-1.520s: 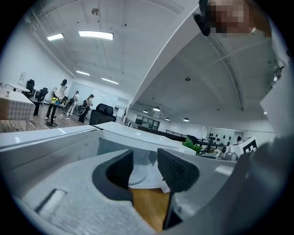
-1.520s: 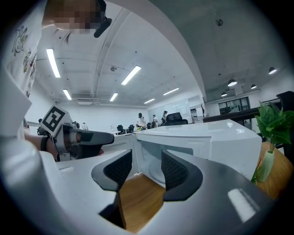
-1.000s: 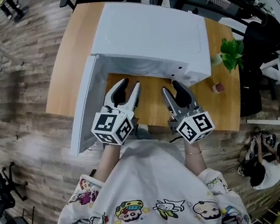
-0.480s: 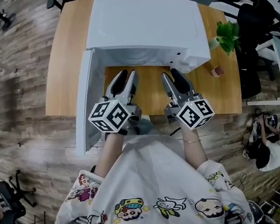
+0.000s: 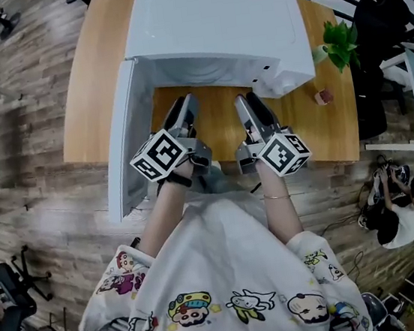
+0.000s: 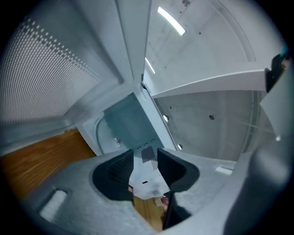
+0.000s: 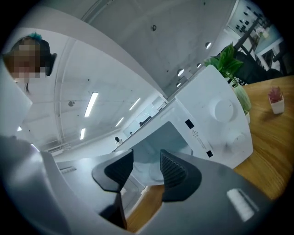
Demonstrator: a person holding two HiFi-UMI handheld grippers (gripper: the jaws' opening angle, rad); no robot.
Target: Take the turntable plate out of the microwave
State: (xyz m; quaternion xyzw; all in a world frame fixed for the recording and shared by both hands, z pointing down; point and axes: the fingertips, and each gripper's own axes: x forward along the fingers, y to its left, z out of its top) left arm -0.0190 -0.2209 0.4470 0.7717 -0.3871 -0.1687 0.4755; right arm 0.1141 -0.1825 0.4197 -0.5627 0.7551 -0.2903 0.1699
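approach: left gripper point(image 5: 184, 105) & right gripper point(image 5: 247, 101) at open microwave point(image 5: 211, 24), jaws spread, empty, right's just closing some; next reach in, grab turntable plate point(image 7: 151, 172).

Head view: set above the person, facing steeply down on the microwave point(image 5: 212, 31) and the wooden table point(image 5: 218, 133).

Left gripper view: rolled and close in, looking along the left gripper point(image 6: 144, 153) into the cavity point(image 6: 124, 124).

Right gripper view: rolled, set slightly farther back, looking along the right gripper point(image 7: 147, 158) at the control panel point(image 7: 220, 124).

All three views share the microwave's open front and the table.
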